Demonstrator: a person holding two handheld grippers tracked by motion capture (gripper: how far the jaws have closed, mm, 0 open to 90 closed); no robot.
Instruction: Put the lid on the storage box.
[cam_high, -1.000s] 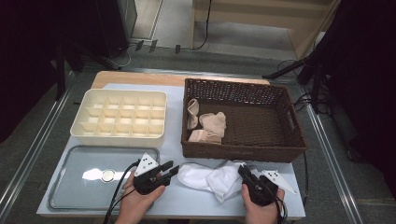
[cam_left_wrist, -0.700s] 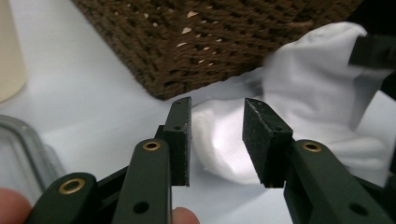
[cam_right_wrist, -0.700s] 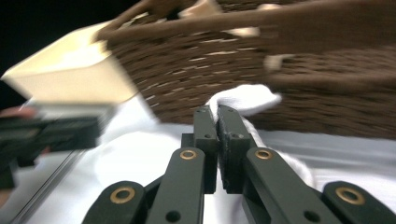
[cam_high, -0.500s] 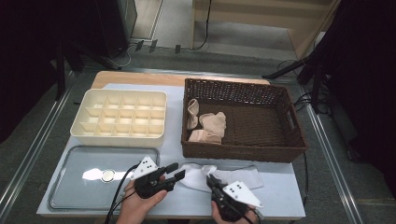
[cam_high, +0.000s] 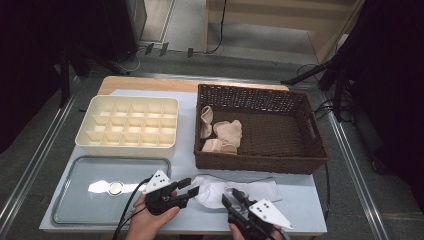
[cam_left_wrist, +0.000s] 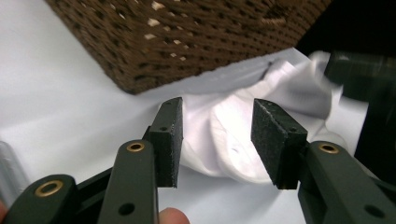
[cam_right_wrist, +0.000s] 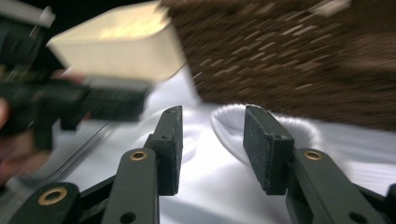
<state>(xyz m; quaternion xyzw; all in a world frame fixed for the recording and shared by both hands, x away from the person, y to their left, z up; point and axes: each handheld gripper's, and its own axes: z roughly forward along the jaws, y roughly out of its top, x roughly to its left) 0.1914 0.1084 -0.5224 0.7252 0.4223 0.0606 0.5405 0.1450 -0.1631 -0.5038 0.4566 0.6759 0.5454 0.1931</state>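
A white sock (cam_high: 235, 191) lies flat on the table in front of the brown wicker basket (cam_high: 300, 150). My left gripper (cam_high: 189, 188) stands open at the sock's left end, and its own view has the white sock (cam_left_wrist: 224, 140) between and beyond the jaws. My right gripper (cam_high: 234, 198) is open over the sock's middle, near the front edge; the white sock (cam_right_wrist: 210, 154) lies under its jaws. Neither gripper holds anything. Several beige socks (cam_high: 220, 135) lie in the basket's left part.
A cream divided tray (cam_high: 127, 127) stands at the back left. A clear shallow tray (cam_high: 75, 200) with a small round object (cam_high: 116, 188) lies front left. The basket wall (cam_left_wrist: 196, 42) is close behind the sock. The table's front edge is right below both hands.
My right gripper has moved left along the front edge to the sock's middle. The sock has been spread out flatter toward the right. The left gripper has barely moved.
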